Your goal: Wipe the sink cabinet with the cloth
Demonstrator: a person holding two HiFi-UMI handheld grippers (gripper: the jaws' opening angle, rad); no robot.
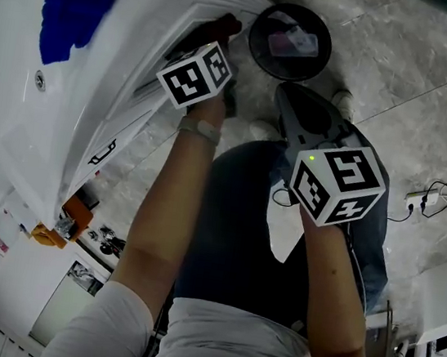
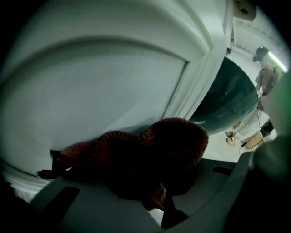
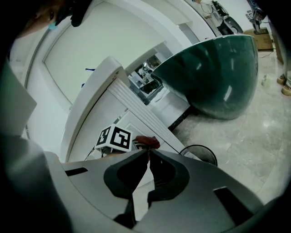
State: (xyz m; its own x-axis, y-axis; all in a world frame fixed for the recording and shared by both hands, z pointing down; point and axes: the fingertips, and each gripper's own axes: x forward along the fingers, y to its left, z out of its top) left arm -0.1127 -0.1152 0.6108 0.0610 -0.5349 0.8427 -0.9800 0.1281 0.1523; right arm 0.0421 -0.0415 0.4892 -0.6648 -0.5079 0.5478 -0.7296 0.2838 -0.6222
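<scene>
Two grippers [image 1: 221, 39] [image 3: 149, 154], one dark red cloth [image 2: 150, 154], one white sink cabinet [image 1: 92, 114], one round bin [image 1: 291, 41], one green basin [image 3: 213, 77]

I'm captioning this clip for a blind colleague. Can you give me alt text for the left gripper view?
A bunched reddish-brown cloth is clamped in the left gripper, held against a white cabinet panel that fills most of the frame. A dark green rounded basin shows at the right edge.

A floor [image 1: 421, 61] of grey, marble-patterned tiles is recorded. A round black waste bin [image 1: 290, 41] is stood on it at the far side. A white power strip [image 1: 421, 195] with trailing cables is noted at the right. A dark green rounded fixture [image 3: 213, 77] is seen on the floor.
</scene>
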